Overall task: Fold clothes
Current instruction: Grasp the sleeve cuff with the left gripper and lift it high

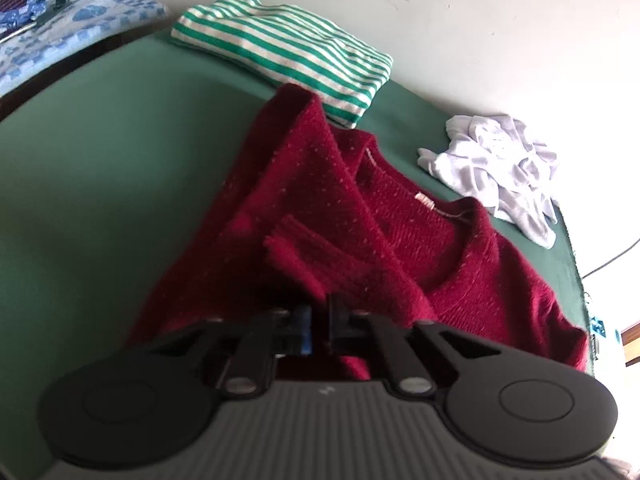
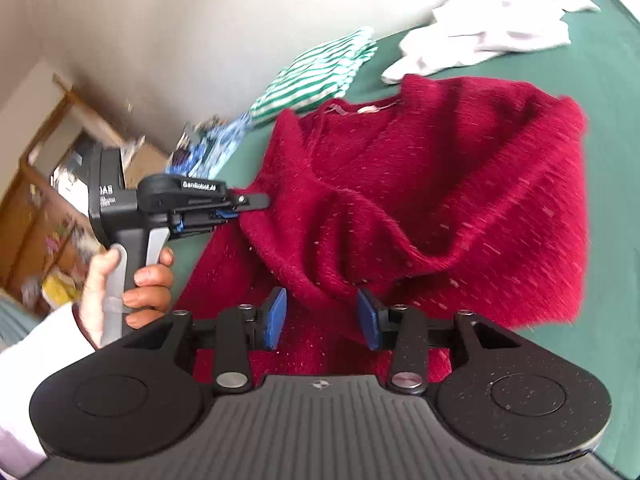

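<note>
A dark red knit sweater (image 1: 320, 208) lies partly folded on the green table cover (image 1: 100, 180), neckline up, one sleeve laid across its body. My left gripper (image 1: 318, 320) is shut on the sweater's edge; it also shows in the right wrist view (image 2: 244, 210), pinching the sweater's left edge. My right gripper (image 2: 322, 316) is open, its blue pads (image 2: 276, 316) on either side of a raised fold of the sweater (image 2: 420, 184).
A folded green-and-white striped shirt (image 1: 288, 52) lies at the far edge by the wall. A crumpled white garment (image 1: 496, 168) lies to the right. A blue patterned cloth (image 1: 60, 36) is at far left. Wooden furniture (image 2: 44, 184) stands beyond the table.
</note>
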